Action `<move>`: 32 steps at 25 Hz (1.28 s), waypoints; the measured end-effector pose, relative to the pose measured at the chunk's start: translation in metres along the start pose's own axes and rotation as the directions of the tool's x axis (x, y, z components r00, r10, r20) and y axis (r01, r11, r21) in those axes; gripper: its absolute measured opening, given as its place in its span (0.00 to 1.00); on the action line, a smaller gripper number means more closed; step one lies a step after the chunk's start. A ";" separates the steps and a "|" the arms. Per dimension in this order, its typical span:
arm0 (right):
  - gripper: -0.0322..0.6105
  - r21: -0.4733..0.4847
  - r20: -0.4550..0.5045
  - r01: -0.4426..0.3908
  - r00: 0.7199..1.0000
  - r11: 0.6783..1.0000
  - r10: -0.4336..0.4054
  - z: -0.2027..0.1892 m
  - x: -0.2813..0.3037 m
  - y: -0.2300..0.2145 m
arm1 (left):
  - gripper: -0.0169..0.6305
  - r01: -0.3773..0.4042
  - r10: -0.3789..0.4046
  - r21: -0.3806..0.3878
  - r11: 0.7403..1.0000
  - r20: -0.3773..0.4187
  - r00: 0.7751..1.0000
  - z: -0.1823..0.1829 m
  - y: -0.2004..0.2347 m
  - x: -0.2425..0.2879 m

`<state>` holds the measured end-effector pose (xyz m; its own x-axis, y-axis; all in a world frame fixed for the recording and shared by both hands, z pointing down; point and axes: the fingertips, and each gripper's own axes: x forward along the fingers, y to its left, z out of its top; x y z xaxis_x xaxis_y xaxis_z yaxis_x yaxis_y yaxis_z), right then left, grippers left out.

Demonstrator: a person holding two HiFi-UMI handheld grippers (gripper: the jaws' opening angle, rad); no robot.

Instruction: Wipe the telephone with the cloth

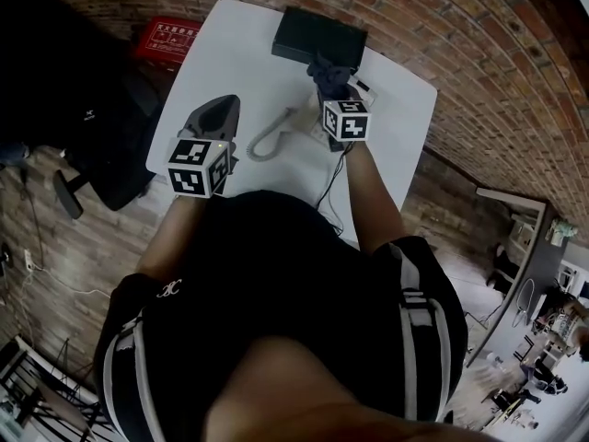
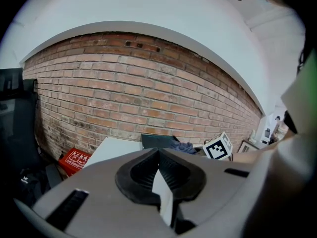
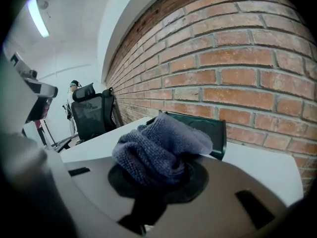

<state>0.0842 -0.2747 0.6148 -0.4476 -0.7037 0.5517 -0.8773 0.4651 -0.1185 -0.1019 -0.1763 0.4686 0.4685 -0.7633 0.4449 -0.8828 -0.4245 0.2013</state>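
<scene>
The left gripper [image 2: 159, 163] hangs over the near part of the tabletop [image 1: 237, 55], jaws drawn together. A white sliver shows in the slot between them; I cannot tell what it is. A pale coiled cord [image 1: 268, 140] curls just beside it, towards the right gripper [image 3: 157, 176]. That gripper is clamped on a bunched blue-grey cloth [image 3: 159, 147], which bulges out past its tips. The telephone [image 1: 364, 87] lies beneath this gripper, mostly hidden, only pale edges showing. Just beyond the cloth sits a dark box [image 3: 214, 132], with a brick wall [image 3: 237, 58] behind it.
</scene>
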 end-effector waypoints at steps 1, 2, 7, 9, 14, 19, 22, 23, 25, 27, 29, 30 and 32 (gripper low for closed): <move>0.13 -0.009 -0.002 -0.011 1.000 1.000 0.011 -0.003 -0.002 0.006 | 0.01 0.005 -0.005 0.004 1.000 0.001 1.000 0.001 -0.001 0.000; 0.13 -0.014 -0.004 -0.022 1.000 1.000 0.022 -0.006 -0.004 0.013 | 0.01 0.010 -0.010 0.007 1.000 0.002 1.000 0.002 -0.002 0.000; 0.13 -0.037 0.006 -0.078 0.997 0.996 0.078 -0.022 -0.013 0.040 | 0.01 0.029 -0.029 0.020 0.999 -0.003 1.000 0.004 -0.006 0.001; 0.13 -0.049 -0.003 -0.100 0.995 0.994 0.100 -0.030 -0.017 0.051 | 0.02 0.032 -0.032 0.020 0.999 -0.001 0.999 0.005 -0.007 0.001; 0.13 -0.095 -0.051 -0.157 0.987 0.983 0.153 -0.053 -0.021 0.081 | 0.01 0.037 -0.037 0.017 0.999 -0.001 0.999 0.004 -0.008 -0.001; 0.13 -0.131 -0.109 -0.215 0.973 0.968 0.201 -0.079 -0.025 0.103 | 0.01 0.047 -0.047 0.022 0.999 -0.005 0.999 -0.002 -0.013 -0.001; 0.13 -0.134 -0.149 -0.245 0.963 0.960 0.225 -0.094 -0.030 0.111 | 0.01 0.047 -0.047 0.020 0.999 -0.003 0.999 -0.002 -0.017 -0.002; 0.13 -0.137 -0.166 -0.254 0.959 0.958 0.231 -0.099 -0.032 0.113 | 0.01 0.047 -0.047 0.019 0.999 -0.003 0.999 -0.002 -0.018 -0.002; 0.13 -0.145 -0.204 -0.271 0.949 0.951 0.240 -0.108 -0.036 0.118 | 0.01 0.049 -0.049 0.018 0.999 -0.004 0.999 -0.002 -0.019 -0.002; 0.13 -0.150 -0.235 -0.284 0.941 0.947 0.245 -0.116 -0.039 0.121 | 0.01 0.054 -0.054 0.021 0.998 -0.006 0.999 -0.002 -0.020 -0.002; 0.13 -0.136 -0.255 -0.292 0.934 0.947 0.252 -0.124 -0.041 0.122 | 0.01 0.057 -0.057 0.025 0.998 -0.008 0.998 -0.003 -0.021 -0.002; 0.13 -0.121 -0.259 -0.294 0.931 0.948 0.256 -0.126 -0.042 0.121 | 0.01 0.057 -0.057 0.025 0.998 -0.009 0.998 -0.003 -0.021 -0.002; 0.13 -0.090 -0.248 -0.290 0.933 0.953 0.260 -0.128 -0.043 0.115 | 0.02 0.057 -0.057 0.026 0.998 -0.011 0.998 -0.004 -0.022 -0.002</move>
<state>0.0245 -0.1217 0.6830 -0.6027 -0.4023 0.6891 -0.6908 0.6953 -0.1983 -0.0832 -0.1637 0.4666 0.5174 -0.7327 0.4421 -0.8534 -0.4800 0.2032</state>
